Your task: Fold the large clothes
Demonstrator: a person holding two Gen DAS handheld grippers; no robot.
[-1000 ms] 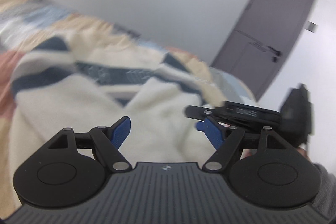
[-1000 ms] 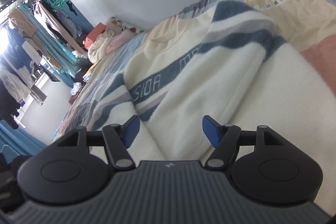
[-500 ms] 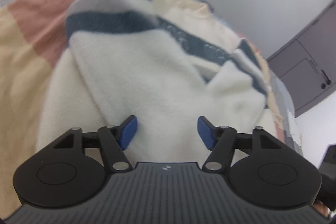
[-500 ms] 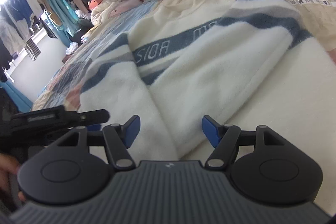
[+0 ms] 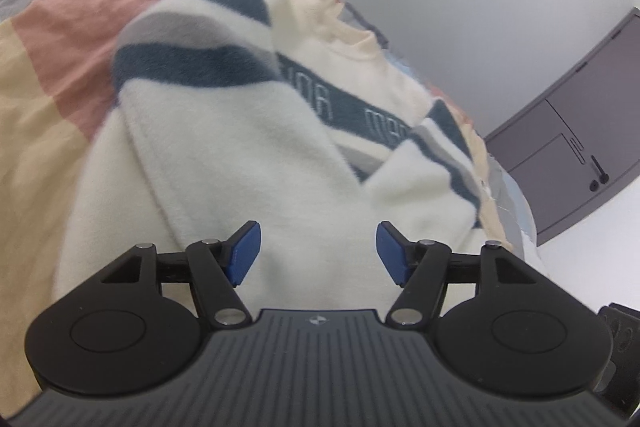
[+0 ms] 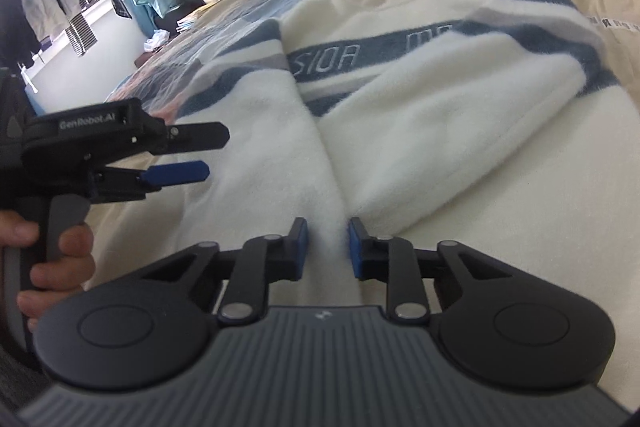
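— Fleece first: the right gripper [image 6: 325, 242] has its blue pads drawn close on a ridge of the cream sweater [image 6: 420, 131], apparently pinching it.

— And the other?

— The left gripper [image 5: 318, 251] gapes wide, empty, just over the hem. The near hem is hidden behind both tools.

— Which way does it lie?

— Lengthwise away from them on the patchwork bedspread [image 5: 48, 75], sleeves folded inward, collar farthest; the chest lettering is partly covered.

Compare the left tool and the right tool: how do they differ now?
The left tool has its blue pads wide apart, while the right tool has them nearly together. The left tool holds nothing; the right tool pinches a fold of the fluffy cream sweater with navy stripes. Both point at that sweater.
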